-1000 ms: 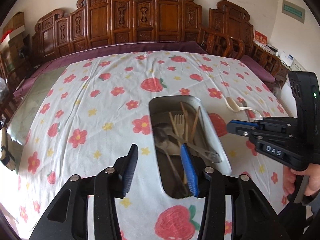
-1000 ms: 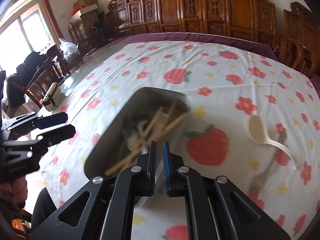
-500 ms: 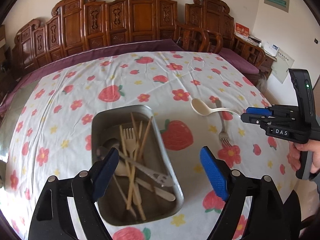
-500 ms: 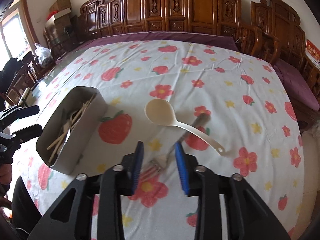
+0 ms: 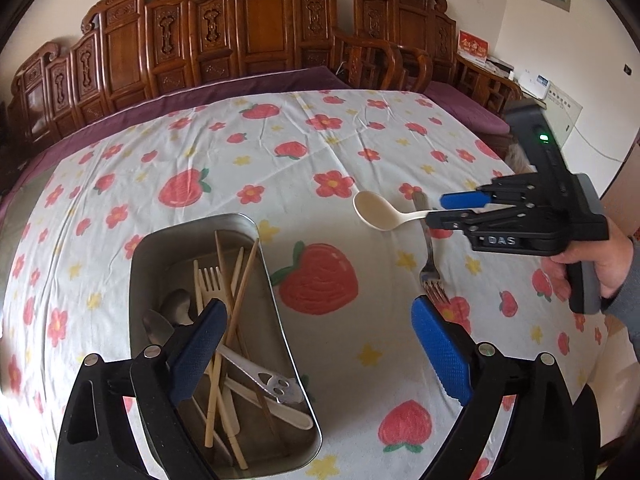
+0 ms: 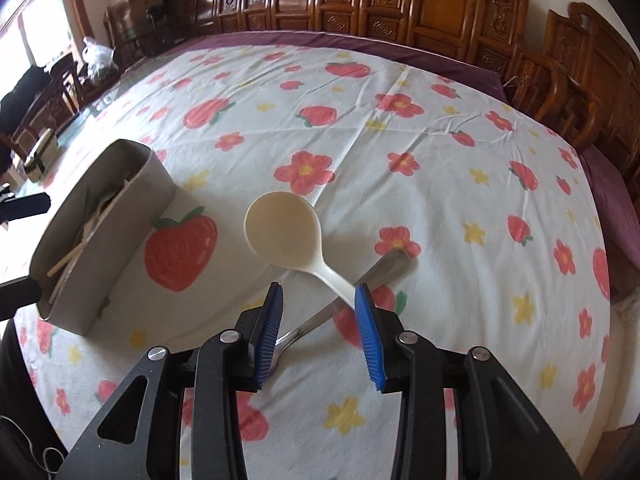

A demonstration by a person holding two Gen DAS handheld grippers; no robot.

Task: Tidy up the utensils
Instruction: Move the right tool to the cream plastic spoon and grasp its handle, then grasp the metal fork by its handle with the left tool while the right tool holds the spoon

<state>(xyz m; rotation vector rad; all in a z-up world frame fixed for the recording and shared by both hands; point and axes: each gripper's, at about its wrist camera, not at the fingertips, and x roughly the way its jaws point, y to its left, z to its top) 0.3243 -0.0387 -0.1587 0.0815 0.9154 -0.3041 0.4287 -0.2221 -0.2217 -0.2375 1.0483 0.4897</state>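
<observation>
A steel tray [image 5: 267, 288] holds chopsticks, forks and spoons; it also shows in the right wrist view [image 6: 132, 200]. A cream plastic spoon [image 5: 378, 211] lies across a metal fork [image 5: 429, 258] on the cloth. In the right wrist view the spoon [image 6: 286, 232] has its handle running back between my fingers, crossing the fork [image 6: 384, 270]. My right gripper [image 6: 318, 334] is open just above the spoon handle; it also shows in the left wrist view [image 5: 452, 208]. My left gripper [image 5: 316, 356] is wide open and empty, beside the tray's right edge.
A strawberry-and-flower tablecloth [image 5: 312, 148] covers the table. Carved wooden chairs [image 5: 256, 32] line the far side. A purple cushion [image 6: 616, 200] lies off the right edge. Boxes and bags [image 6: 100, 56] stand at the far left.
My right gripper swung from the tray to the spoon and fork, lowered onto the handle and opened wider. My left gripper opened wide and drew back from the tray.
</observation>
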